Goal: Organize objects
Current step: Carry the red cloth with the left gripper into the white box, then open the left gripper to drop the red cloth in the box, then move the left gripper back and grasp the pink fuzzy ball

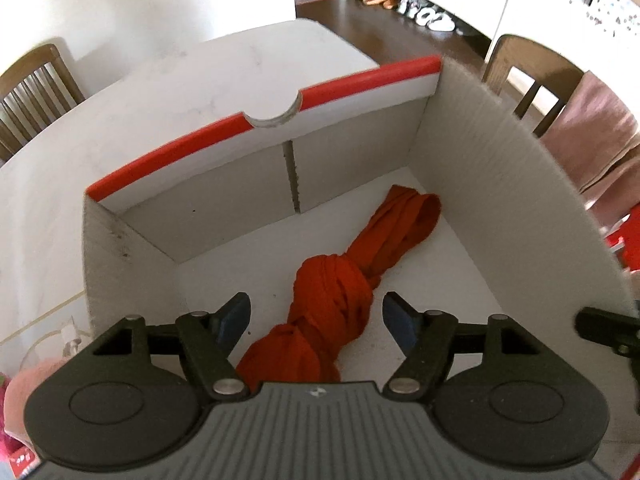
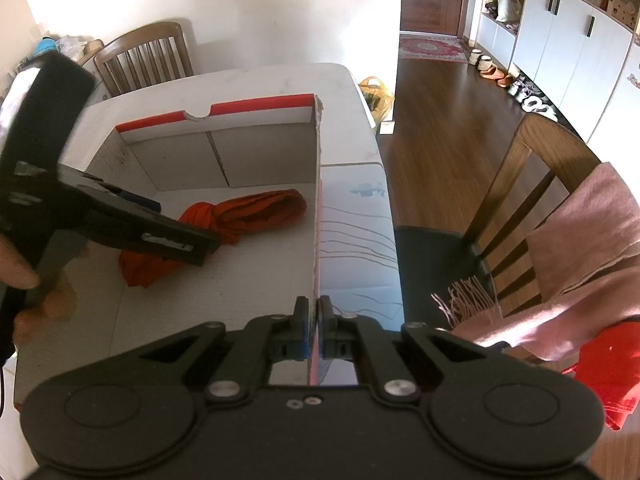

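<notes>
A knotted orange-red cloth point(image 1: 340, 292) lies on the floor of an open white cardboard box point(image 1: 500, 184) with a red top edge. My left gripper point(image 1: 316, 320) is open just above the cloth's near end, one finger on each side, not touching it. In the right wrist view the cloth point(image 2: 248, 216) lies inside the box, partly hidden by the left gripper point(image 2: 176, 232). My right gripper point(image 2: 314, 320) is shut on the box's right side wall point(image 2: 318, 220), pinching its top edge.
The box stands on a white marble table point(image 2: 352, 128). A wooden chair point(image 2: 532, 184) with a pink fringed scarf point(image 2: 580, 256) and a red item stands to the right. Another chair point(image 2: 144, 56) is at the far side. Pink cloth point(image 1: 24, 392) lies at the left.
</notes>
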`<state>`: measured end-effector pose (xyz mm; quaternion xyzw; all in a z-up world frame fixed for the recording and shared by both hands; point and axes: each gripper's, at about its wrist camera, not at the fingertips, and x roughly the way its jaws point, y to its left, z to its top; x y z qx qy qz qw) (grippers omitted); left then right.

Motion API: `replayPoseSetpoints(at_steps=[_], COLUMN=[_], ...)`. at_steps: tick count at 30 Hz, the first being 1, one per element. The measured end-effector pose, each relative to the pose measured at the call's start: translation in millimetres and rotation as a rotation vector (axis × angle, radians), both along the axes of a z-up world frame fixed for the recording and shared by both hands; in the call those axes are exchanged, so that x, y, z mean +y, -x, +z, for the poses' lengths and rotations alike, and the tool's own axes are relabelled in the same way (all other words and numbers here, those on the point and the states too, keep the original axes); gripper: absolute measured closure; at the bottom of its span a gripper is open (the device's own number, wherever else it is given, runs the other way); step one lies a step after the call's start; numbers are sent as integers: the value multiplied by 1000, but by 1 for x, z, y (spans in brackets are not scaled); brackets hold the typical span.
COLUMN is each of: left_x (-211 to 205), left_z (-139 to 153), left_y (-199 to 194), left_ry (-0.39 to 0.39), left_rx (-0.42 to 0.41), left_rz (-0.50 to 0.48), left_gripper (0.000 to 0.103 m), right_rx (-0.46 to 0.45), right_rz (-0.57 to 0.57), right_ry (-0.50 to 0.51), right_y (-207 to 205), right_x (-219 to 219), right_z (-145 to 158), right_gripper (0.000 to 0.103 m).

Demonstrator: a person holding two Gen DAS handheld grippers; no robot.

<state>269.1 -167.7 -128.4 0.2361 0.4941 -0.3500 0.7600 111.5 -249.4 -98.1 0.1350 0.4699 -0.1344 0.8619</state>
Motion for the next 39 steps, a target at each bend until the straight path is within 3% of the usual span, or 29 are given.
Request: replayPoseSetpoints(at_steps=[9,23,29,39], left_x=[15,89,132,191], left_z=[39,97,109,107], left_y=[19,56,61,55], left_ry=[93,228,268,244], left_rx=[-27,-118,-157,-192], left_rz=[2,42,87,166], left_gripper=[31,31,25,23], right_rx=[4,10,19,27], right_rz=[8,28,25,11], right_ry=[2,28,45,72], right_y=[-1,-1,-2,-2], right_x=[0,4,7,14], right_z=[0,1,1,-5], right_gripper=[100,100,100,100])
